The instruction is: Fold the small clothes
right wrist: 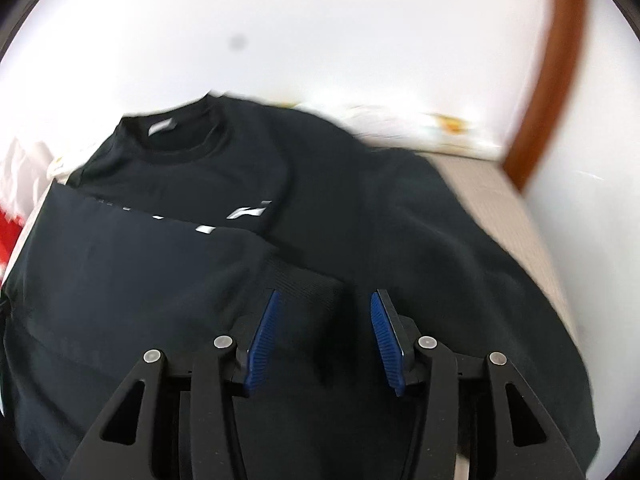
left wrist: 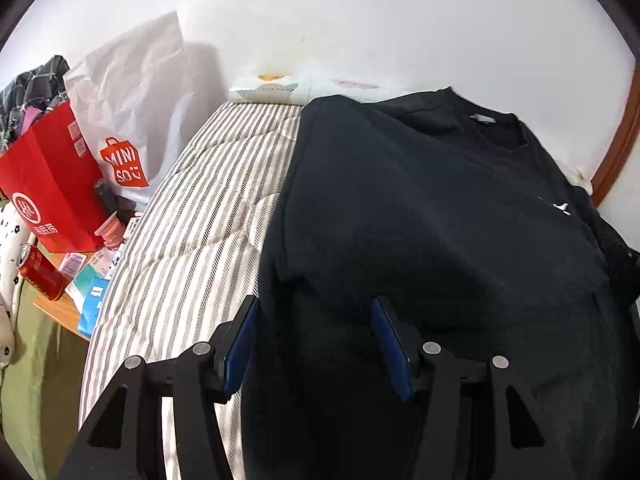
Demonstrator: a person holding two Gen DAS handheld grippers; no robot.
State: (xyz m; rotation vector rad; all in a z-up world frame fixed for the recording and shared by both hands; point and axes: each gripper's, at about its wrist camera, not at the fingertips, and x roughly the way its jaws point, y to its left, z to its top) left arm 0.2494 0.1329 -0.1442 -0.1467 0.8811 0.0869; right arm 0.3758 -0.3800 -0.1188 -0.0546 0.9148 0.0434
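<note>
Sweatshirt [left wrist: 440,208], black and long-sleeved, lies spread over the striped bedcover [left wrist: 192,232], its round collar [right wrist: 180,136] toward the white wall [left wrist: 360,20] and its hem toward both cameras. One sleeve is folded across the front of the sweatshirt, and its ribbed cuff [right wrist: 308,284] ends just beyond the right gripper [right wrist: 324,308]. That gripper hovers over the sweatshirt's lower front with its blue pads [right wrist: 262,340] set apart and nothing pinched between them (only dark fabric shows below the gap). The left gripper [left wrist: 316,312] sits at the sweatshirt's lower left edge, jaws likewise parted; fabric fills the space between its pads [left wrist: 390,344], but whether they actually press on it I cannot tell. A white printed mark [right wrist: 248,214] on the sweatshirt's chest is partly covered by the folded sleeve. Left of the sweatshirt, past the edge of the bedcover, stand a red paper bag [left wrist: 52,184] and a white shopping bag [left wrist: 136,112], with a red can [left wrist: 40,272] near them. Beyond the sweatshirt's collar lies a pale pillow [left wrist: 288,88] against the wall. The right wrist view is blurred.
</note>
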